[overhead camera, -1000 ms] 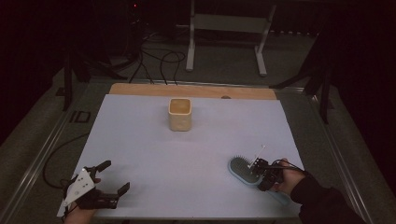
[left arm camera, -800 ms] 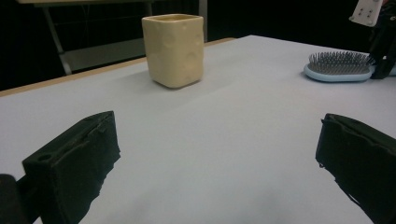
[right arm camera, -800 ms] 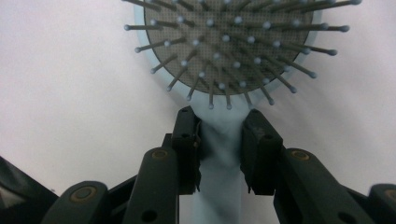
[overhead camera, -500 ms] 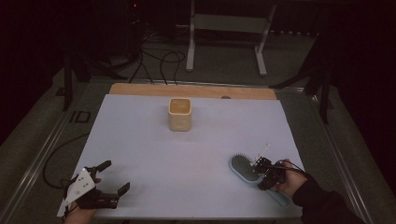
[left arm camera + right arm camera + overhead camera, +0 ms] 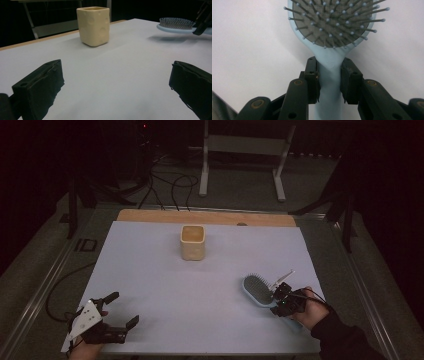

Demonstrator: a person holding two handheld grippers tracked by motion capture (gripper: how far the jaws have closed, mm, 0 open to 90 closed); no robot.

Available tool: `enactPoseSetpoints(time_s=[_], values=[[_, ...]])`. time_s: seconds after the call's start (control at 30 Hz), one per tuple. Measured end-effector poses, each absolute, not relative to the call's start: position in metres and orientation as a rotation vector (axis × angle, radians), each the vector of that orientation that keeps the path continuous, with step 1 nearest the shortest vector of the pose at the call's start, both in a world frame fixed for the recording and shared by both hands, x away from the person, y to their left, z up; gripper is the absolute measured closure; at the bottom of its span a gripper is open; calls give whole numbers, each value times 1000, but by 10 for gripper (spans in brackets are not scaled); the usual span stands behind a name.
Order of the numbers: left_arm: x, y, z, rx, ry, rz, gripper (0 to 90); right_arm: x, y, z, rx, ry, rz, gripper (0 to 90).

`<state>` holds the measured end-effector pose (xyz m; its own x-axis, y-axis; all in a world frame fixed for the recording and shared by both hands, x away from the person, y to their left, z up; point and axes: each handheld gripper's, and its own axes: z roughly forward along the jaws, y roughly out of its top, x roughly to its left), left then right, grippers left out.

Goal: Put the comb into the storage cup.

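In the high view, a white sheet (image 5: 200, 285) covers the table. A cream cup (image 5: 193, 242) stands upright near the far middle. The left gripper (image 5: 121, 312) lies low at the near left corner, its jaws spread wide with nothing between them. The right gripper (image 5: 280, 296) is at the near right and pinches the handle of a blue brush (image 5: 257, 288), bristles up.

In the left gripper view, the two black jaws stand wide apart over the bare sheet. The cup (image 5: 94, 25) is ahead, and the brush (image 5: 175, 26) is at the far right, above its shadow.

In the right gripper view, the jaws press on both sides of the brush (image 5: 332, 27) neck, just below the bristle pad.
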<state>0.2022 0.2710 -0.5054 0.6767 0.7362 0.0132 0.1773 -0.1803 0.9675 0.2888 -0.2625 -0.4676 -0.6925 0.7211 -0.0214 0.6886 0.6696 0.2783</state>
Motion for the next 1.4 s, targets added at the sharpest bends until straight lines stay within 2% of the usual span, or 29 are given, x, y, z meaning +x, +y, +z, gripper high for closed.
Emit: enactPoseSetpoints(time_s=[0.5, 1.1, 1.4], values=[[202, 271, -505, 1714, 743, 592, 0, 296, -253, -465, 1172, 2626, 678, 705], [203, 272, -506, 1713, 748, 584, 0, 308, -204, -445, 1009, 2507, 1027, 705], [203, 272, -507, 1716, 753, 575, 0, 319, -187, -432, 943, 2455, 1089, 705]])
